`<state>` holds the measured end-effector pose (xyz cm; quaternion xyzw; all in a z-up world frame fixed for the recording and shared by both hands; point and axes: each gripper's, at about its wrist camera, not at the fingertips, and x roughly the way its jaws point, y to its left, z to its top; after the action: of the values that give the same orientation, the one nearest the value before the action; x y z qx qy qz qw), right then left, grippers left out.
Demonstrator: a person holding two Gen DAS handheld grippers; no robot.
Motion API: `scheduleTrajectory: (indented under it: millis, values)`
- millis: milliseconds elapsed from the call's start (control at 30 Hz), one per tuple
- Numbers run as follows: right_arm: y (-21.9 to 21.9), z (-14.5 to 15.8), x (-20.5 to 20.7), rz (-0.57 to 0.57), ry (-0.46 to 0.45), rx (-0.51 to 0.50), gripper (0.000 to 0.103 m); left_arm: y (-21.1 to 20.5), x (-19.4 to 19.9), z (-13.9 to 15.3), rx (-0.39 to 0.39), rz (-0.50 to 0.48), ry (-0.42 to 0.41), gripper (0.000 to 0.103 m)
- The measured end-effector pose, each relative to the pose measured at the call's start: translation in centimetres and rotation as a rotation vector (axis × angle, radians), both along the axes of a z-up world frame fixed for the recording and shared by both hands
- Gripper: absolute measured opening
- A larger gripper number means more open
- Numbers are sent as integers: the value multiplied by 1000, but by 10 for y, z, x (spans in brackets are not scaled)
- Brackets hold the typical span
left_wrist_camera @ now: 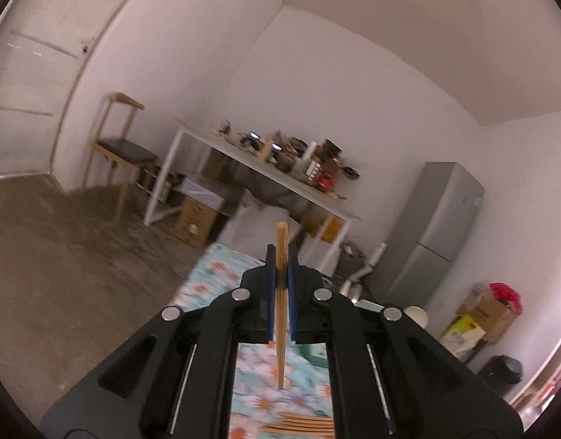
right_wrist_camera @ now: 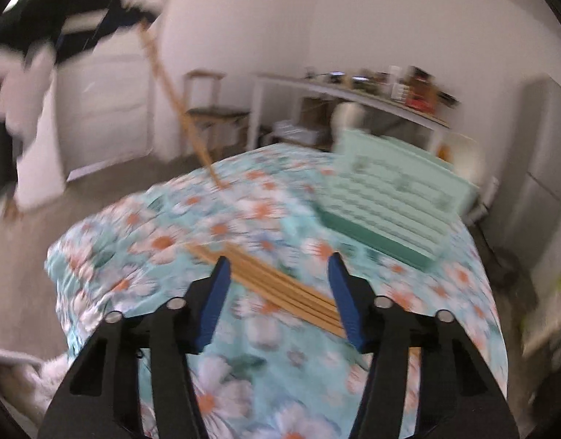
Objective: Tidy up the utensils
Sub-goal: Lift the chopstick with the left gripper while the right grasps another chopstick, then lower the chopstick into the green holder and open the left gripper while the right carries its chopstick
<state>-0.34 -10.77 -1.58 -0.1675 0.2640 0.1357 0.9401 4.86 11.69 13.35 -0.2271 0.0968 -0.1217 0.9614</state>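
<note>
My left gripper (left_wrist_camera: 280,256) is shut on a single wooden chopstick (left_wrist_camera: 281,303) and holds it upright, high above the floral tablecloth (left_wrist_camera: 258,376). The right wrist view shows the same chopstick (right_wrist_camera: 178,106) hanging from the left gripper (right_wrist_camera: 134,18) at the upper left, blurred. My right gripper (right_wrist_camera: 278,267) is open, its blue fingers on either side of a pile of several wooden chopsticks (right_wrist_camera: 276,285) lying on the cloth (right_wrist_camera: 170,241). A mint green slotted utensil tray (right_wrist_camera: 393,197) sits at the table's far right.
A white worktable (left_wrist_camera: 251,161) with clutter, a wooden chair (left_wrist_camera: 123,150) and a grey fridge (left_wrist_camera: 437,226) stand against the far wall. Cardboard boxes (left_wrist_camera: 194,216) sit under the worktable. A white cup (left_wrist_camera: 417,314) stands near the tray.
</note>
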Motion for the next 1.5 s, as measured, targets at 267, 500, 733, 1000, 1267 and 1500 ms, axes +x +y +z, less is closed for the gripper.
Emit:
scheduleTrajectory:
  millis: [267,500,733,1000,1267,1500]
  values:
    - [55,-30,31,186,93,-244,19,16,7,-6,25,48,5,5]
    - [75,-52,42,245,127,-388,15,25,15,-18,12,49,33,5]
    - [73,-38,46,224,93,-310,10,27,23,-26,6,58,65,5]
    - [7,45,41,99,57,72,7,20,25,-21,1,54,60,5]
    - [-100,85,32,-36,86,518,7,0,24,-3,4,15,22,5]
    - [-141,88,18,-79,52,659,7,-34,30,30,-18,-105,-47,5]
